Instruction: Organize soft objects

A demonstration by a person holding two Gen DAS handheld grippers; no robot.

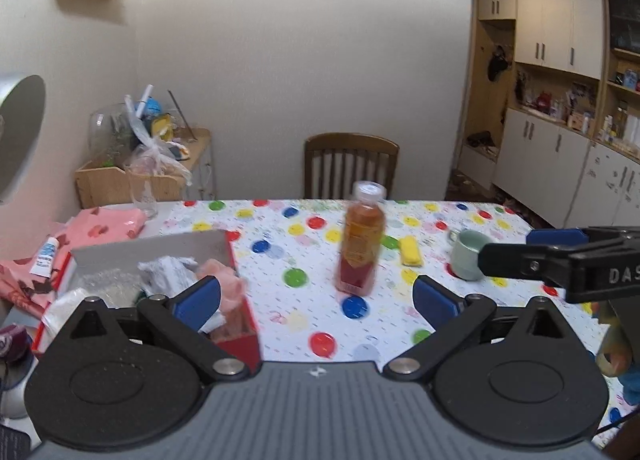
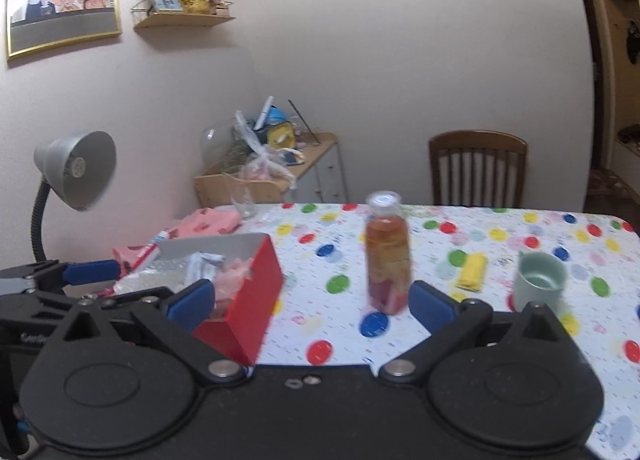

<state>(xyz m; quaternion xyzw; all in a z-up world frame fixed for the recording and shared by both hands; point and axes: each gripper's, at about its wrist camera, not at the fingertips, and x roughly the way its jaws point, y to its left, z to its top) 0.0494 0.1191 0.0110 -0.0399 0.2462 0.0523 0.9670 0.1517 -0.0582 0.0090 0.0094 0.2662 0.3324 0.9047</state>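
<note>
A red box (image 1: 240, 344) (image 2: 248, 300) sits at the table's left and holds soft things: a pink cloth (image 1: 224, 280) (image 2: 236, 276) and crumpled white plastic (image 1: 168, 272) (image 2: 204, 264). A yellow folded cloth (image 1: 411, 251) (image 2: 473, 270) lies on the dotted tablecloth right of a bottle. My left gripper (image 1: 316, 300) is open and empty, above the table's near edge. My right gripper (image 2: 310, 304) is open and empty too; its side shows at the right in the left wrist view (image 1: 560, 256).
A juice bottle (image 1: 360, 244) (image 2: 387, 252) stands mid-table. A green mug (image 1: 468, 254) (image 2: 540, 280) stands at the right. Pink fabric (image 1: 104, 224) (image 2: 200, 226), a tube (image 1: 45, 256) and a glass (image 2: 240, 196) lie at the left. A desk lamp (image 2: 76, 172) and a chair (image 1: 350, 164) border the table.
</note>
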